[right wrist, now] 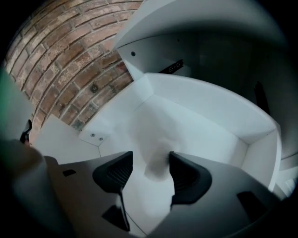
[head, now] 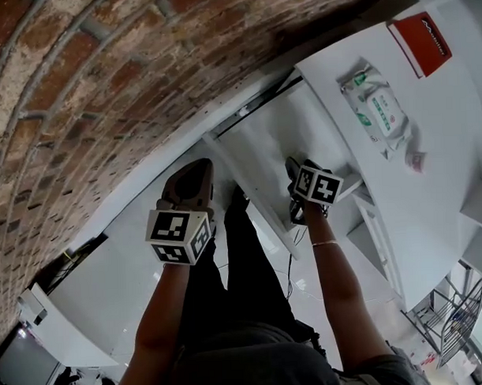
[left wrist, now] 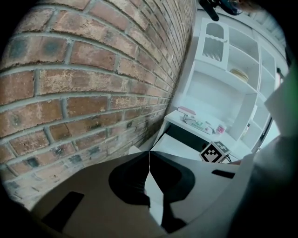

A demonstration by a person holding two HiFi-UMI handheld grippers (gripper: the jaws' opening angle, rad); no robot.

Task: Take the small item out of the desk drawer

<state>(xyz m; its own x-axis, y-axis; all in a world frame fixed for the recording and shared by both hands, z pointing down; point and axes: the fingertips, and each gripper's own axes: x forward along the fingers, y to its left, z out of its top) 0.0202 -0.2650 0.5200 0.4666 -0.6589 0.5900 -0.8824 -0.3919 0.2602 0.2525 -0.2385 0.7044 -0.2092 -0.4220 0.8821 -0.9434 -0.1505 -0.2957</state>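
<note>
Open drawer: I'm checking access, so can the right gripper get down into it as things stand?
Probably yes: the drawer stands open, the right gripper points into it with jaws apart, nothing blocking the way.

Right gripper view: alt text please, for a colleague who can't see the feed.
The right gripper, jaws apart with nothing between them, points down into an open white drawer. The drawer's visible floor shows only a blurred grey shadow, and no item can be made out. A brick wall fills the upper left.
</note>
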